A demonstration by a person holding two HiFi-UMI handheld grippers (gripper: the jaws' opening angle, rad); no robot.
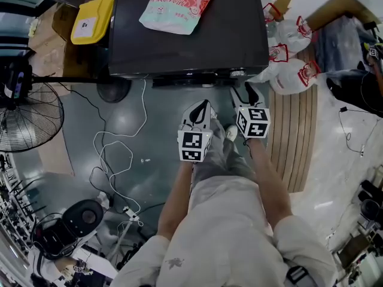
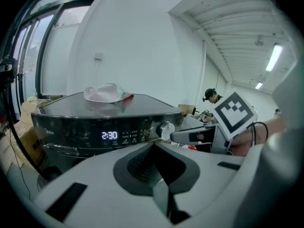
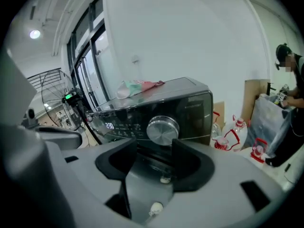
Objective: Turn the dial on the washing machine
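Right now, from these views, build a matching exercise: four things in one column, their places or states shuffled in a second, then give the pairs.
1. dial
2. pink pouch
3. floor fan
4. left gripper

a. on the floor, left of the washing machine
b. shut
c. on the washing machine's top
d. right end of the control panel

Pairs: 1-d, 2-c, 3-a, 4-b.

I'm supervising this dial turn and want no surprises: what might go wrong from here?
1. The right gripper has open jaws short of the round silver dial, which shows above their tips; closing now may catch only its rim and slip.
2. The black control panel with lit digits lies just beside the dial; a stray jaw might press a button.
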